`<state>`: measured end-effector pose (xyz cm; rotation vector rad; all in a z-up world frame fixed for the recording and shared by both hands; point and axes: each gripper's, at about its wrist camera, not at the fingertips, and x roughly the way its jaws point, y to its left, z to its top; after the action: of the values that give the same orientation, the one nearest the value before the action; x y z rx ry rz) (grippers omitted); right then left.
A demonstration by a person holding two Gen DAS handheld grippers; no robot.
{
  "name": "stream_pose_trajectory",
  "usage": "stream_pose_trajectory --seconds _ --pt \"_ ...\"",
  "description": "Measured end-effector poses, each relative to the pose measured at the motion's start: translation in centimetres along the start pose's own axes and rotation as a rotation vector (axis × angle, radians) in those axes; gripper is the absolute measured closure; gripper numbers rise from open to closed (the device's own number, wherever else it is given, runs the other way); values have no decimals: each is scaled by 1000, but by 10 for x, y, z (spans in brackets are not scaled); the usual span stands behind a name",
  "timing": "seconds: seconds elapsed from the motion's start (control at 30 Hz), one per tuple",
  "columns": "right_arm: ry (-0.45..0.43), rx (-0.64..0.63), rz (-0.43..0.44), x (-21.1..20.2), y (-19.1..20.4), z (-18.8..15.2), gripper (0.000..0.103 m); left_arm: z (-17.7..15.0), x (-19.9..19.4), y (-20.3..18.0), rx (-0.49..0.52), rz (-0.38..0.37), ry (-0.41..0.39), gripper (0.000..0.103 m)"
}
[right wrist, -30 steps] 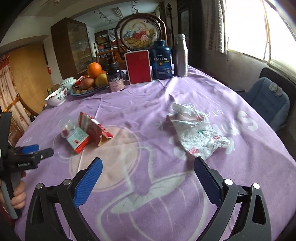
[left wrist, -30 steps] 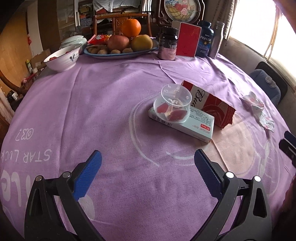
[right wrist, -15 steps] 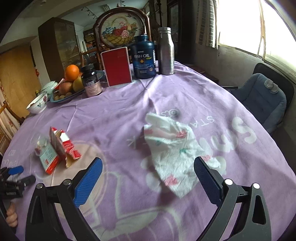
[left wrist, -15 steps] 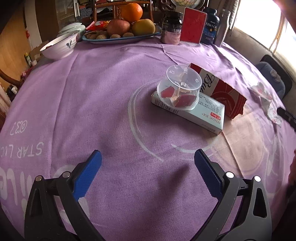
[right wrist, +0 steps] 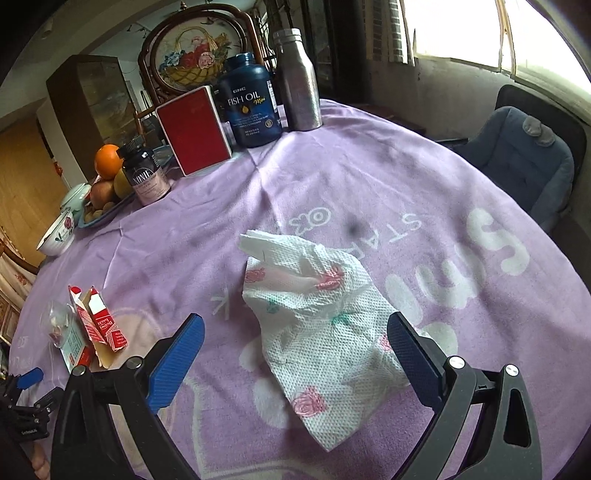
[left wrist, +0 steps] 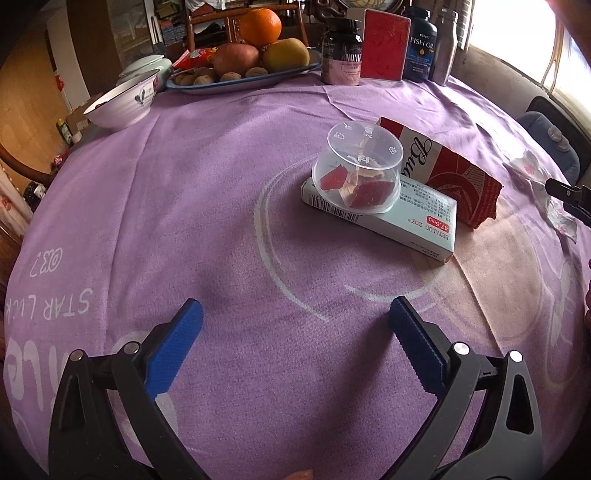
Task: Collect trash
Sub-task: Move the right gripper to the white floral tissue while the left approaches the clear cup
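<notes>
Left wrist view first: we see our left gripper (left wrist: 291, 325) hovering over the purple cloth (left wrist: 184, 221) with its blue fingers (left wrist: 173, 347) spread wide and nothing between them. Ahead of it lies a white box (left wrist: 402, 218) with an upturned clear cup (left wrist: 356, 173) resting on its left end; red scraps show through the cup wall. Just behind the box, touching it, stands a torn red carton (left wrist: 458, 177). None of these three is between the fingers; all lie well ahead. Far right, a crumpled tissue (left wrist: 546, 192) lies on the cloth, with the tip of our right gripper (left wrist: 569, 192) over it.

At the table's far edge we make out a bowl (left wrist: 122, 103), a fruit plate (left wrist: 207, 85) with an orange (left wrist: 260, 26), a dark jar (left wrist: 341, 51), a red card (left wrist: 386, 46) and a fish-oil bottle (left wrist: 419, 46).

From the right wrist view, the right gripper (right wrist: 295, 345) is also wide open and empty. The tissue (right wrist: 317, 325), white with pink roses, lies flat and rumpled between and ahead of its fingers; we cannot tell whether the right finger touches its edge. The carton (right wrist: 101, 325), box and cup sit at the left, well apart from the tissue, and the left gripper (right wrist: 26, 395) shows at the lower left corner. A steel flask (right wrist: 301, 81) stands beside the fish-oil bottle.
</notes>
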<state>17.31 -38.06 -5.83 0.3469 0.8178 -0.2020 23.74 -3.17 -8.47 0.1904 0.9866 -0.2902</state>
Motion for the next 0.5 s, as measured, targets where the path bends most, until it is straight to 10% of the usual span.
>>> stream_pose_trajectory --seconds 0.23,0.37,0.5 --pt "38 -7 -10 9 0 -2 23 1 0 -1 8 -12 9 6" --pt "41 -40 6 9 4 -3 75 3 -1 2 -13 -36 4 6" --pt "47 -49 12 9 5 -3 74 8 -8 10 -44 -42 -43 6"
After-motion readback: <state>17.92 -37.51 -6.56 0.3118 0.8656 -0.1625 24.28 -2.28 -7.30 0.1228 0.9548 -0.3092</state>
